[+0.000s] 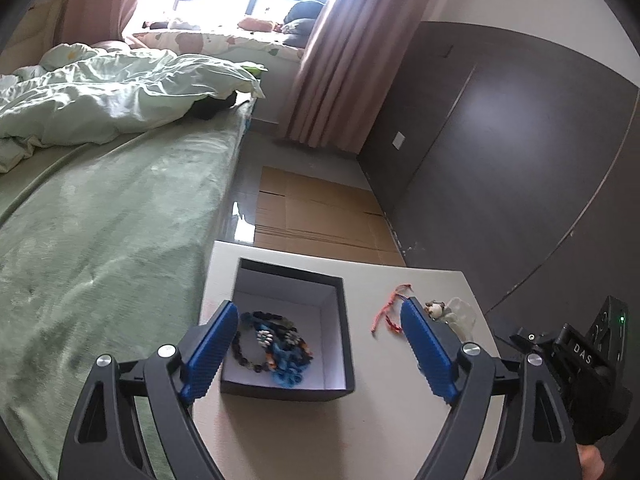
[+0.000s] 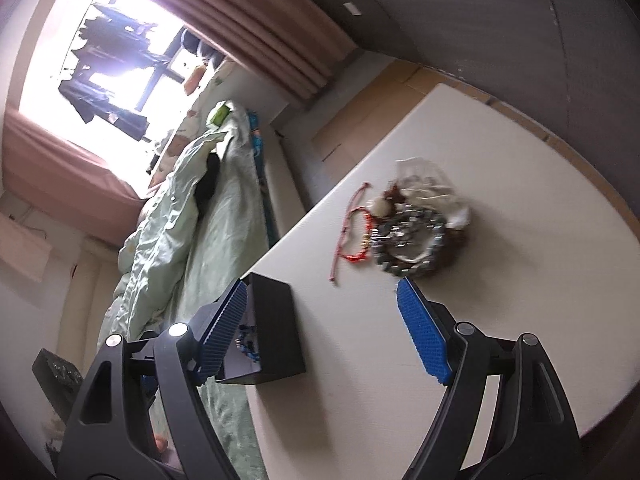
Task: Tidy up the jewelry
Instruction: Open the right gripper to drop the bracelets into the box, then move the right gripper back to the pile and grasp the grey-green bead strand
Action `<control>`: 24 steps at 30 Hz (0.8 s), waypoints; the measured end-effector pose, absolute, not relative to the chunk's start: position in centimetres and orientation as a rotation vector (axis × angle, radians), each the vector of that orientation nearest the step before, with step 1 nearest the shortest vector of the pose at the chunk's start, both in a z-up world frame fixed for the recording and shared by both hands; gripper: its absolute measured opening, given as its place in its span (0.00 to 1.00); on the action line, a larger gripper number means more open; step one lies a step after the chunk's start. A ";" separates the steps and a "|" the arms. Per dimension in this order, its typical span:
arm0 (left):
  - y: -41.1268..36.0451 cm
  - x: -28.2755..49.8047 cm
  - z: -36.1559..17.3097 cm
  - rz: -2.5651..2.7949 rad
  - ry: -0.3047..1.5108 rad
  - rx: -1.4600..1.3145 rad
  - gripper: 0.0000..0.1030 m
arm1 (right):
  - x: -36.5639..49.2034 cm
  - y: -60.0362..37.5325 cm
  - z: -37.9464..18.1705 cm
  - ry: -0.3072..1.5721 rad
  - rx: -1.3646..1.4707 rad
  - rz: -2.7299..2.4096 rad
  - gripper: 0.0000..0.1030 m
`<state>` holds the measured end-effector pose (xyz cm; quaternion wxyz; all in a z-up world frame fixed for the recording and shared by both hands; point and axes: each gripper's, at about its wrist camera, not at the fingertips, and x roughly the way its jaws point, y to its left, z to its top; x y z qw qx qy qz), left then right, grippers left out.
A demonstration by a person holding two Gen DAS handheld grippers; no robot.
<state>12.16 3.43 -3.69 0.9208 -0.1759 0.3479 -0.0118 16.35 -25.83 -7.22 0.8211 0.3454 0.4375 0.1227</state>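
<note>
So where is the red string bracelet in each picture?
Left wrist view: the red string bracelet lies on the white table, right of the black box, beside the left gripper's right fingertip.
Right wrist view: it lies at upper centre, left of the pile of beaded bracelets.
Shared landmark: the black box, on the table's bed side in both.

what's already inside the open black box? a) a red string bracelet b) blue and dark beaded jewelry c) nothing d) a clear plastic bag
b, the left wrist view shows blue and dark beaded jewelry lying on the white floor of the black box, while the red string bracelet lies outside on the table.
</note>
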 end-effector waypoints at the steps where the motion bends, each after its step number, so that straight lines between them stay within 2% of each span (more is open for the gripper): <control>1: 3.1 12.2 -3.8 -0.029 0.717 -0.359 0.77 | 16.3 -26.2 -7.3 0.935 0.740 0.255 0.73; 4: 1.9 12.5 -4.2 -0.056 0.727 -0.350 0.73 | 16.2 -27.4 -7.7 0.947 0.755 0.238 0.70; 16: -1.9 14.4 -6.0 -0.141 0.777 -0.301 0.53 | 17.6 -29.4 -10.5 1.046 0.815 0.184 0.43; 21: -2.5 15.4 -6.8 -0.152 0.789 -0.295 0.48 | 18.6 -29.3 -11.5 1.078 0.820 0.163 0.37; 24: -2.8 16.0 -7.1 -0.161 0.793 -0.290 0.47 | 19.1 -29.3 -11.7 1.088 0.809 0.139 0.36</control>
